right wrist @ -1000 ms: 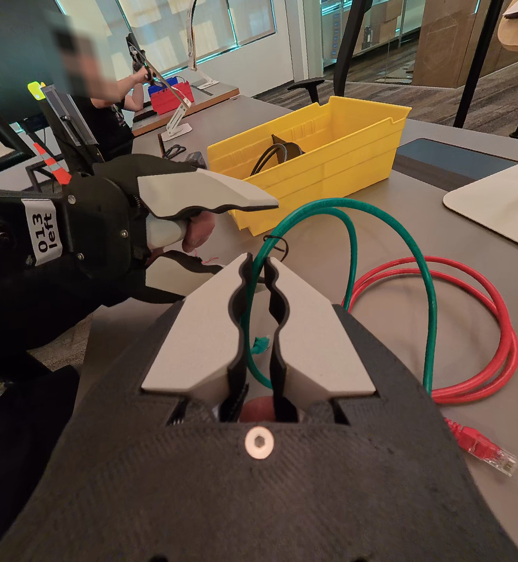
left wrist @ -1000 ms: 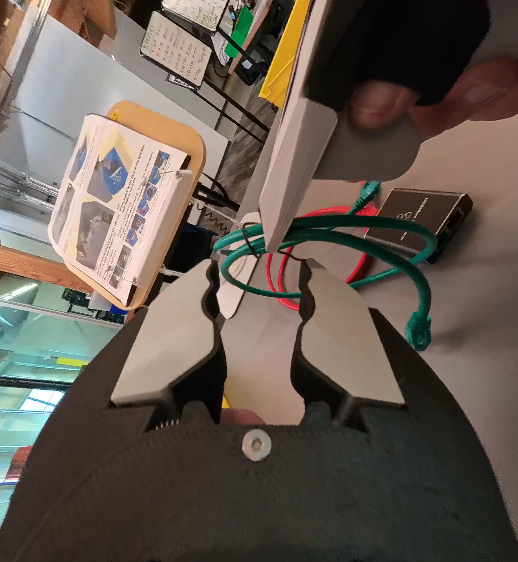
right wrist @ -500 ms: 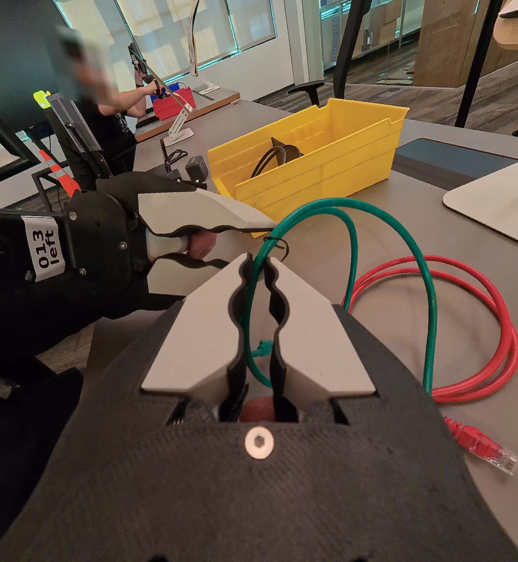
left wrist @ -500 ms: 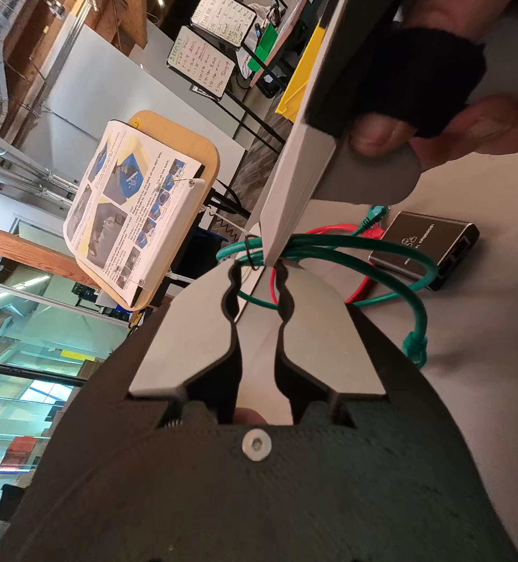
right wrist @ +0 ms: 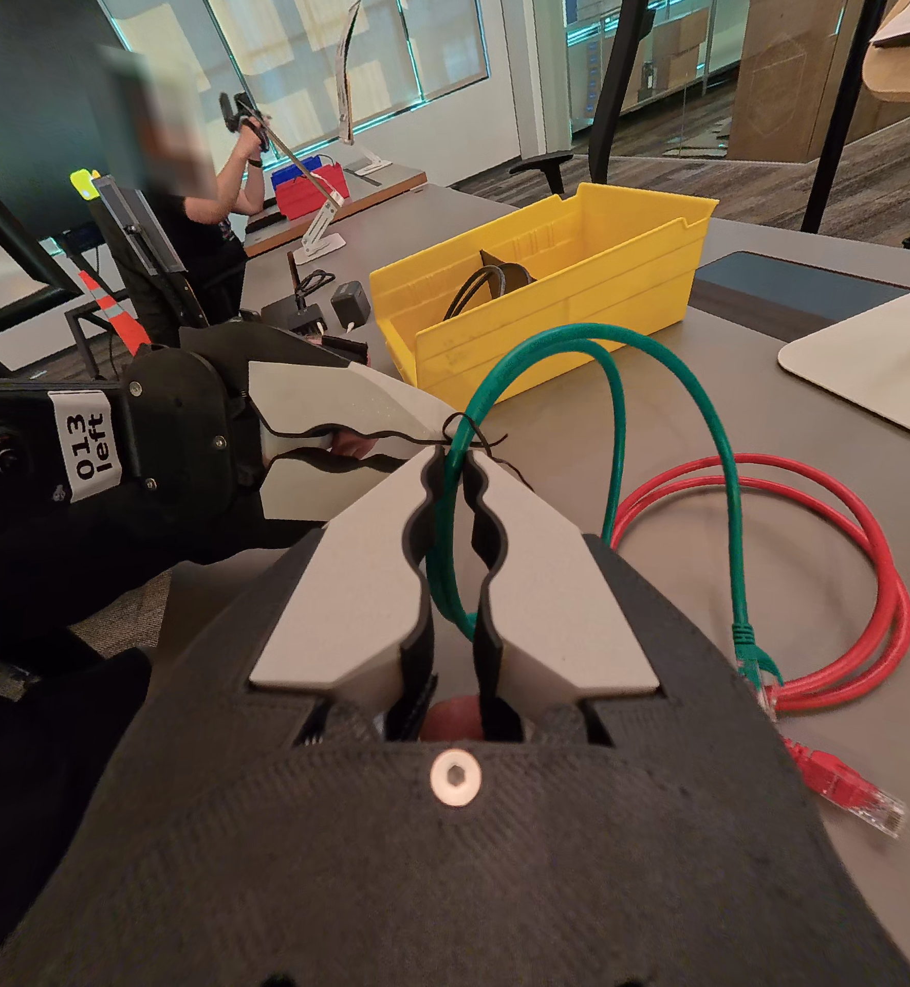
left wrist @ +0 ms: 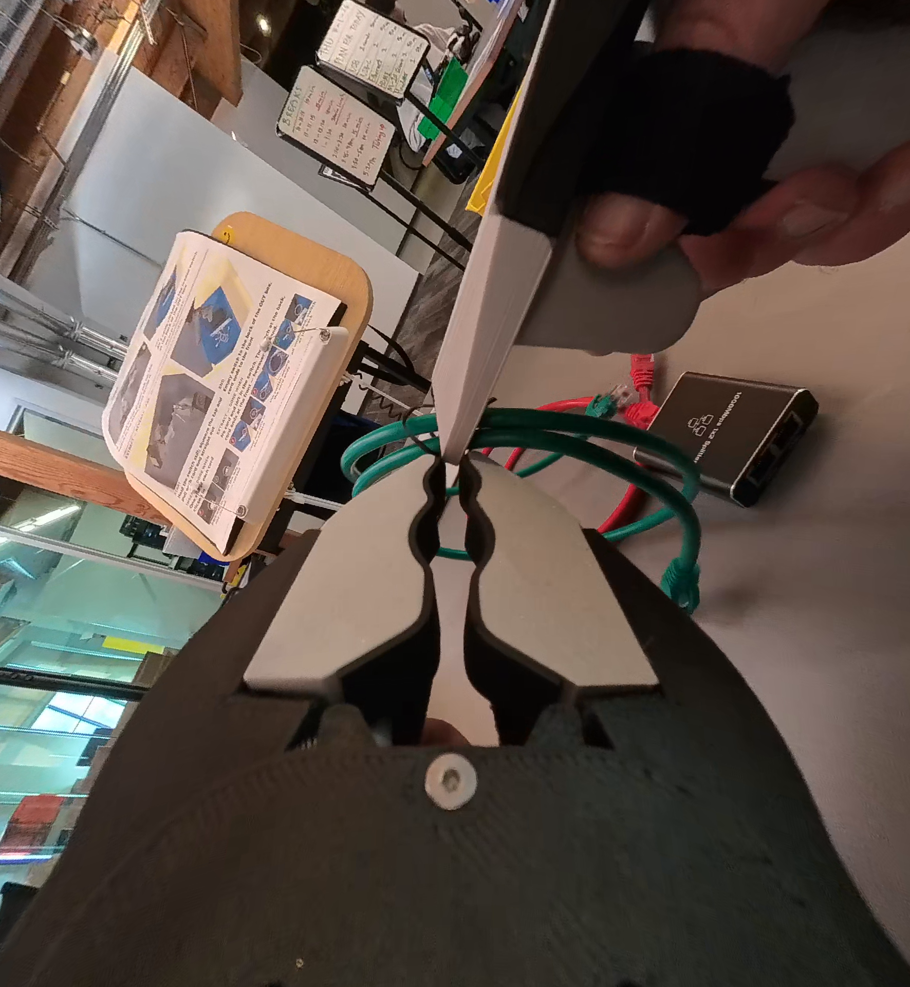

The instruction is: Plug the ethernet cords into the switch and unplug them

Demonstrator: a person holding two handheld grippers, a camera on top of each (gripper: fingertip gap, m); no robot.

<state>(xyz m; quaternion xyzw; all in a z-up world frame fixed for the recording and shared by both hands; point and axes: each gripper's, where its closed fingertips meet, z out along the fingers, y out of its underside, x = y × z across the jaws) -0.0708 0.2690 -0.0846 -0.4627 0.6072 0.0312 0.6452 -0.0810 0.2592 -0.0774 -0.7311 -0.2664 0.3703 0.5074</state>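
Narrowing from the wide gap of a second earlier, the left gripper (left wrist: 452,470) in the left wrist view had its grey fingers almost together at the tips, pinching at the thin black twist tie (left wrist: 421,439) that bound the coiled green ethernet cord (left wrist: 575,435); whether the tie was truly caught there was hard to tell. The right gripper's grey finger (left wrist: 487,342) came down onto the same spot. Beyond lay the looped red ethernet cord (left wrist: 626,494) and the small black metal switch box (left wrist: 730,435) on the grey worktop (left wrist: 842,587), now closer than before.

In the right wrist view the right gripper (right wrist: 455,459) was clamped narrowly on the green cord (right wrist: 671,374), as before, and held its coil lifted. The left gripper (right wrist: 415,438) had moved in until its tips met the tie (right wrist: 474,435). The red cord (right wrist: 879,550) lay flat beside a yellow plastic bin (right wrist: 548,331).
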